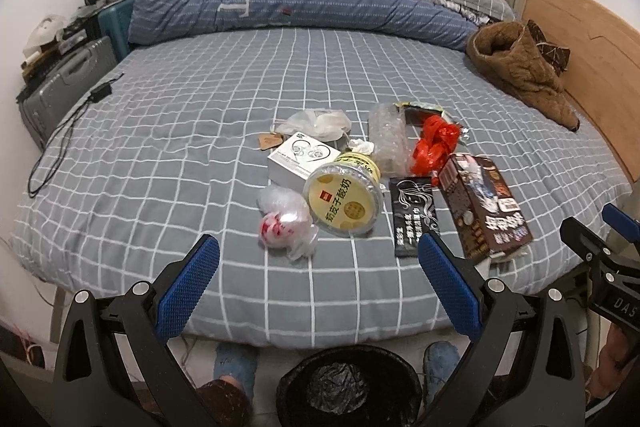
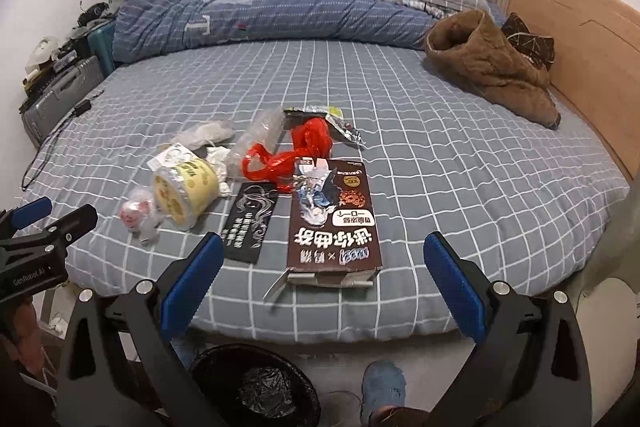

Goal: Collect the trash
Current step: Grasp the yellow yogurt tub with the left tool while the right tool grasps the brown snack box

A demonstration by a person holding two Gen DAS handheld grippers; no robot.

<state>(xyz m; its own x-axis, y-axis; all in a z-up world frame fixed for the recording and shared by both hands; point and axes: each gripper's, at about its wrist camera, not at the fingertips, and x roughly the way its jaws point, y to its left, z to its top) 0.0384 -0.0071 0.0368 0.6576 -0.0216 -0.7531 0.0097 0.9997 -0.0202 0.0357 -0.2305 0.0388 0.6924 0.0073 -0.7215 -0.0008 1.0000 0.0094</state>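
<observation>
Trash lies bunched in one loose cluster on the near half of the bed (image 1: pixel 160 131), within reach from the bed's foot. At the front are the brown snack box (image 2: pixel 334 215), a black sachet (image 2: pixel 250 223), a yellow yoghurt tub (image 1: pixel 344 199) tipped on its side and a crumpled clear bag (image 1: pixel 286 223). Behind them sit a white carton (image 1: pixel 296 161), a red plastic bag (image 2: pixel 298 151) and clear wrappers. The bin (image 1: pixel 348 387), lined in black, stands on the floor just below the mattress edge between the person's slippers, seemingly so each piece needs only a short drop.

The left hand-held gripper (image 1: pixel 320 259) hangs spread wide and empty, facing the tub and clear bag. The right hand-held gripper (image 2: pixel 324 259), also spread and holding nothing, frames the brown box's near end, likely the first pick. Nothing looks collected yet.
</observation>
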